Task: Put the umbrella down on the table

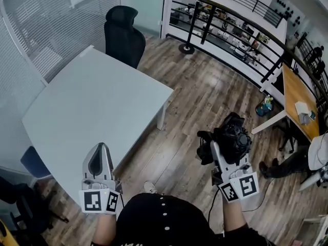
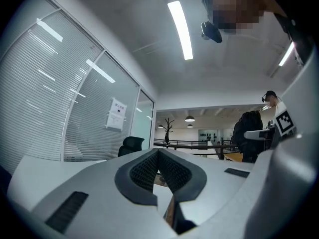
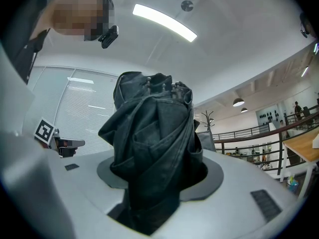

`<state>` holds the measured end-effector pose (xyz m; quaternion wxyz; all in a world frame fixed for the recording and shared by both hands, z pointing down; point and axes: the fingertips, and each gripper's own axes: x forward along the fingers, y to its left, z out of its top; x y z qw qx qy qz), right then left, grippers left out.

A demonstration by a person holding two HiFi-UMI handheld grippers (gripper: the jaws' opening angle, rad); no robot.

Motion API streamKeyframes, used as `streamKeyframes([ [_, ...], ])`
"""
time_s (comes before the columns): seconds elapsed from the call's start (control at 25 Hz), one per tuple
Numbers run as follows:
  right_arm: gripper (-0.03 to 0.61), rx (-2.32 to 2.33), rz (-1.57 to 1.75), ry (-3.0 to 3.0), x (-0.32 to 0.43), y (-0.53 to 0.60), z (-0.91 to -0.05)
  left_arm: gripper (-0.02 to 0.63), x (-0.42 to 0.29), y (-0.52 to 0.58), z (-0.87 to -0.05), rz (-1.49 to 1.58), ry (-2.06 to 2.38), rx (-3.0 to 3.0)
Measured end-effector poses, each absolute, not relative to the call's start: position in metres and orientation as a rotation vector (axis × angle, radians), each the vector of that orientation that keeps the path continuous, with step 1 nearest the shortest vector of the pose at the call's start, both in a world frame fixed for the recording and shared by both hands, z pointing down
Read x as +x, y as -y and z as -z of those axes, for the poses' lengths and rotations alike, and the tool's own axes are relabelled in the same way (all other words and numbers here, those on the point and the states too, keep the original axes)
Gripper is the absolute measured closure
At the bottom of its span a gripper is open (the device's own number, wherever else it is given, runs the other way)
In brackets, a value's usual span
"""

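Observation:
A folded black umbrella (image 1: 233,135) is bunched between the jaws of my right gripper (image 1: 219,148), held over the wooden floor to the right of the white table (image 1: 92,101). In the right gripper view the umbrella (image 3: 149,128) stands upright and fills the gap of the right gripper (image 3: 159,177), with its ribs' tips at the top. My left gripper (image 1: 100,147) hangs over the table's near edge. Its jaws meet at the tips with nothing between them, as the left gripper view (image 2: 158,152) shows.
A black office chair (image 1: 124,32) stands at the table's far side, a blue seat (image 1: 33,163) at its near left. A glass wall with blinds (image 1: 46,24) runs along the left. A black railing (image 1: 230,40), a wooden desk (image 1: 300,104) and a seated person (image 1: 307,160) are on the right.

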<state>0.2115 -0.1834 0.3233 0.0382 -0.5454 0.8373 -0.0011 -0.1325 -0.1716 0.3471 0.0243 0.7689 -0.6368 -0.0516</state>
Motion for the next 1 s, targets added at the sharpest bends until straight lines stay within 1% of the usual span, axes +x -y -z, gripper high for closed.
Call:
streamKeyframes([
  [0.32,0.318,-1.648,-0.004,-2.584,0.181,0.212,-0.328,0.598,-0.162,0.196,-0.357,0.155,1.987,2.357],
  [0.72,0.318,-1.631,0.033,-2.596,0.174,0.24,-0.343,0.598,-0.174,0.213,-0.37,0.115,2.01,2.323],
  [1.0,0.318,-1.582,0.016,-2.624,0.182,0.277,-0.344,0.599,-0.159,0.245,-0.372,0.114,2.044,2.296],
])
